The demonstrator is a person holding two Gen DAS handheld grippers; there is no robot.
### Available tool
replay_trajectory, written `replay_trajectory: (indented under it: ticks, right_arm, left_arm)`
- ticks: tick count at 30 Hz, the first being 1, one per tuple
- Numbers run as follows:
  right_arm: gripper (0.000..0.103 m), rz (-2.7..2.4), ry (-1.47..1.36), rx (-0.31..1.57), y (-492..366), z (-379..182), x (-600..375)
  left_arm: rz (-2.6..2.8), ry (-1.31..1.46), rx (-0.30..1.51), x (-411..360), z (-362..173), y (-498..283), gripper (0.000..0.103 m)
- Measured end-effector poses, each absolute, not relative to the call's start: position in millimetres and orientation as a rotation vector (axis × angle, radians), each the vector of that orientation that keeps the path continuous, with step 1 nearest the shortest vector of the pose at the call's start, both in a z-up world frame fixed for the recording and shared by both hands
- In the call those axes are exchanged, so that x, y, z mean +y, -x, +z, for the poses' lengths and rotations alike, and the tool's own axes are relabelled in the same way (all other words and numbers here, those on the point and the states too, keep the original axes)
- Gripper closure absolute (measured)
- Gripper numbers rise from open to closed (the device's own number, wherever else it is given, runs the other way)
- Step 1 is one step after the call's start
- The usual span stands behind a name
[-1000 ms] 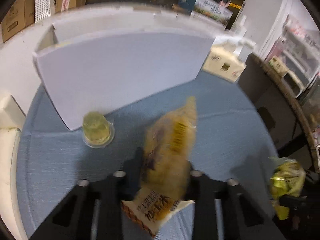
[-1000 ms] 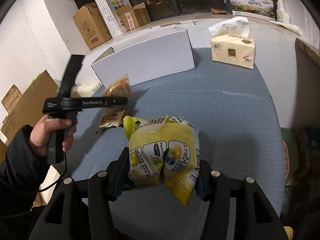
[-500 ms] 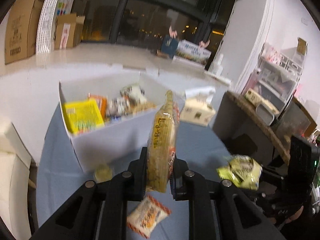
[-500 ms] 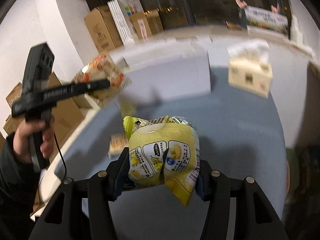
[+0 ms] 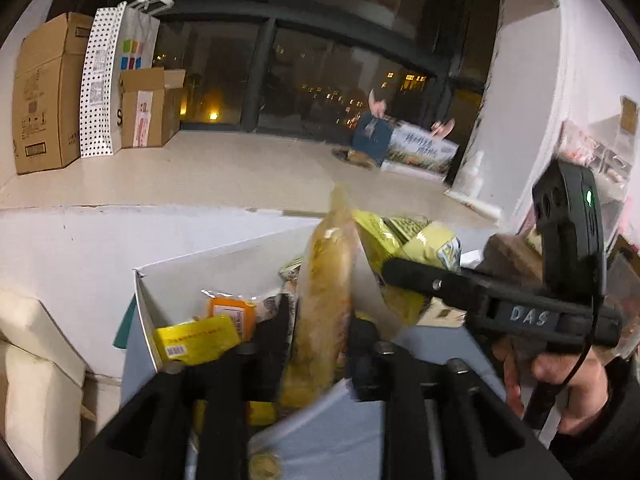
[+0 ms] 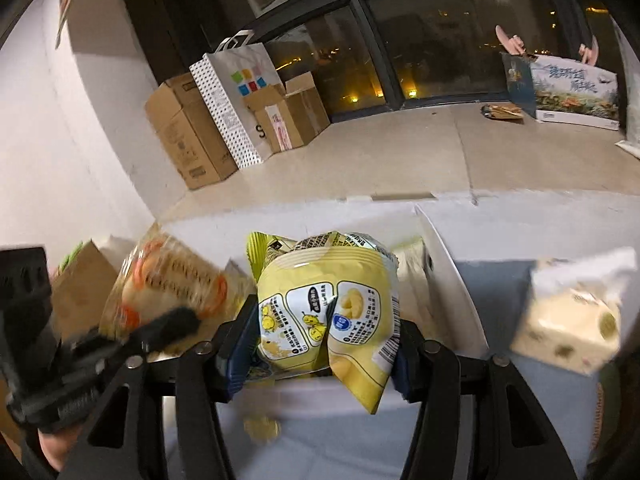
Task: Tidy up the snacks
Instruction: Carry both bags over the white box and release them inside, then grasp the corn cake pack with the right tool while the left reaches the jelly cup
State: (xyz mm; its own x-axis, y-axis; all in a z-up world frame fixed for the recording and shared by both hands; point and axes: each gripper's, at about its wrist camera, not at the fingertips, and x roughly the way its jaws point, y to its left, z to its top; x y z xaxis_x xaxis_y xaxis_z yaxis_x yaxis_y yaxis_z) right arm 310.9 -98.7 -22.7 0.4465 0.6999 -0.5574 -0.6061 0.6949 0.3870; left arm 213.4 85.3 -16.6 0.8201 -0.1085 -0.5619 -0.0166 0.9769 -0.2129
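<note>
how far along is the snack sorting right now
Done: several packets already lie in the white box. In hand: the left gripper and right gripper are opening over it, an orange bag and yellow bag between their jaws. Left: a small cup on the table.

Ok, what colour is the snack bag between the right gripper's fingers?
Yellow with white panels; the snack bag shows best in the right wrist view.

Motion blur obscures the tissue pack [image 6: 568,324] print; the clear snack bag [image 6: 168,284] label (orange lettering) is unreadable.
</note>
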Motion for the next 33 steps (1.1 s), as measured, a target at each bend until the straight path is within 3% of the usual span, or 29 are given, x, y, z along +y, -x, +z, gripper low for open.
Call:
replay_trajectory:
  ticks: [1,2,8,21,33]
  right_arm:
    - [0.006,0.808,-0.131,0.755,-318.2,-22.9,-92.0]
    - [0.0,0.797,-0.131,0.755,-324.9,-24.1,-87.1]
    - [0.0,0.776,-0.268,0.723,-330.1,-24.0,-104.9]
    - [0.0,0.804,-0.127,0.663,-265.9,-19.0,-123.0]
    - [0.0,0.888,0.067,0.821,-137.1,-115.4,-133.5]
  left_arm:
    - [0.0,0.197,0.615,88.4,-18.3,-216.6,0.013]
    - [0.038,0.196,0.598,92.3,-19.4,-214.6,0.0]
    - [0.032,0.234,0.587,107.6,-28.6,-199.4,0.0]
    - [0.024,0.252,0.612,101.7,-37.5,-128.7,0.0]
    - [0.059,0.252,0.682,81.5,-94.1,-22.3,0.0]
